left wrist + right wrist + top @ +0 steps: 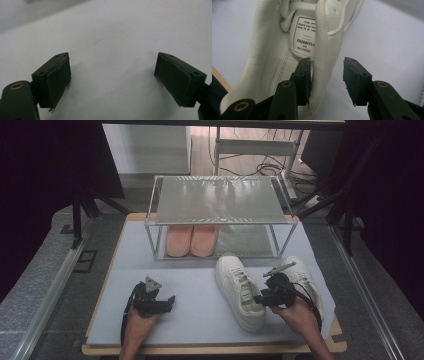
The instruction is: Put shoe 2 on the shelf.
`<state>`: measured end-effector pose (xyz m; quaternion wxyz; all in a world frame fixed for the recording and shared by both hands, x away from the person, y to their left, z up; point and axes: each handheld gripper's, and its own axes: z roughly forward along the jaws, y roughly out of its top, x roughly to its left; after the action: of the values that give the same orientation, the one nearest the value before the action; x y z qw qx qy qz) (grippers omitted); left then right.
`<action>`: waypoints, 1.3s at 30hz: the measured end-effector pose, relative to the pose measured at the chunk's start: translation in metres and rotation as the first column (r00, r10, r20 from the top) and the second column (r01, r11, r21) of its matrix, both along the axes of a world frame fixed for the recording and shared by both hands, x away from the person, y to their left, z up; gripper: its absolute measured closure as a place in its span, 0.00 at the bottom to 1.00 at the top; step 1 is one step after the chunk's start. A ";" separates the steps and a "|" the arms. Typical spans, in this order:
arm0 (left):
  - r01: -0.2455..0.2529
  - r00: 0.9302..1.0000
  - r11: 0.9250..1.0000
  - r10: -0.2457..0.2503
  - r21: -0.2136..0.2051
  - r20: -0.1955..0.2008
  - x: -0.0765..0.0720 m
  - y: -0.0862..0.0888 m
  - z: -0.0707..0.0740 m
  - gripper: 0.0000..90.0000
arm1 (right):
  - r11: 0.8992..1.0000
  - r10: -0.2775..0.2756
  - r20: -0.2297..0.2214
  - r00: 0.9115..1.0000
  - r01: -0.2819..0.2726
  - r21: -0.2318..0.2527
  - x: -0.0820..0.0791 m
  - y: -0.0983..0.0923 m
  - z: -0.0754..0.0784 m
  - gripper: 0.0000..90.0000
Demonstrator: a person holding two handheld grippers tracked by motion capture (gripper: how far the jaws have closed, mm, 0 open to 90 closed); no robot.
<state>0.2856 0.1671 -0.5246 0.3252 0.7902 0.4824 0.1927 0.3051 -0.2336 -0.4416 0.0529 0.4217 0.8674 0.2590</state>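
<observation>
Both grippers rest low: left gripper [159,303] fingers wide (nothing between), right gripper [327,82] fingers loosely astride the sneaker [287,50] collar.

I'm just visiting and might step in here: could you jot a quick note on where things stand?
Left hand-held gripper: open, nothing between its jaws, over bare mat.
Right hand-held gripper: jaws apart astride the collar of the near white sneaker; one jaw inside the shoe, not clamped.
Second white sneaker lies beside it.
Pink slippers already on the rack's lower shelf.
Probably left: both sneakers onto the rack.
</observation>
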 end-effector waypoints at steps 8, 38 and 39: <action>-0.002 1.000 1.000 0.002 -0.004 0.001 0.000 0.000 0.000 0.15 | 1.000 -0.009 0.002 1.000 0.009 0.013 0.002 0.002 0.000 0.73; 0.004 1.000 1.000 -0.004 0.003 -0.004 0.000 0.001 0.000 0.15 | 0.914 0.029 -0.207 0.978 0.058 0.401 0.019 -0.017 0.009 0.92; 0.004 1.000 1.000 -0.004 0.003 -0.004 0.000 0.001 0.000 0.15 | 0.912 0.034 -0.213 0.977 0.057 0.407 0.019 -0.017 0.010 0.92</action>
<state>0.2859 0.1678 -0.5244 0.3233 0.7920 0.4813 0.1913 0.3242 -0.2502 -0.4321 -0.1296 0.4539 0.7916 0.3881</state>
